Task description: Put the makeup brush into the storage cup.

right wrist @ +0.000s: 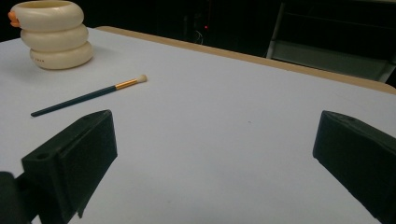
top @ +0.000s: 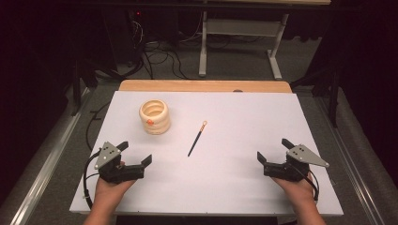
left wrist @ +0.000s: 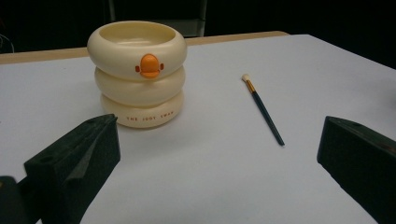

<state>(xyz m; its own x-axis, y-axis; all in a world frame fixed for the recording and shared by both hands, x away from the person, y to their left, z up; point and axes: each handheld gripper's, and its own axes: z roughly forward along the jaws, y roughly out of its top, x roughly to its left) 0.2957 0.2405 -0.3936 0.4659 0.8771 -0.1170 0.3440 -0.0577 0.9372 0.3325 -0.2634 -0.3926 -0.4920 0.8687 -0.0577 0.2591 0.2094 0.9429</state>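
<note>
The cream ringed pot (top: 154, 116) stands toward the far left of the white surface (top: 244, 117), set in from its left and far edges. Just right of the pot, apart from it, lies the dark-handled brush (top: 197, 138), bristle tip pointing away; bare surface stretches right of it. Nearer than the pot, the left gripper (top: 136, 153) hovers with jaws spread, holding nothing; well right of the pot, the right gripper (top: 273, 151) likewise. The pot's base reads "THE JUDY SWAN", blurred.

cup (left wrist: 137, 74): cream, orange beak | brush (left wrist: 265, 111): dark teal handle, gold ferrule | table (top: 244, 140): white
</note>
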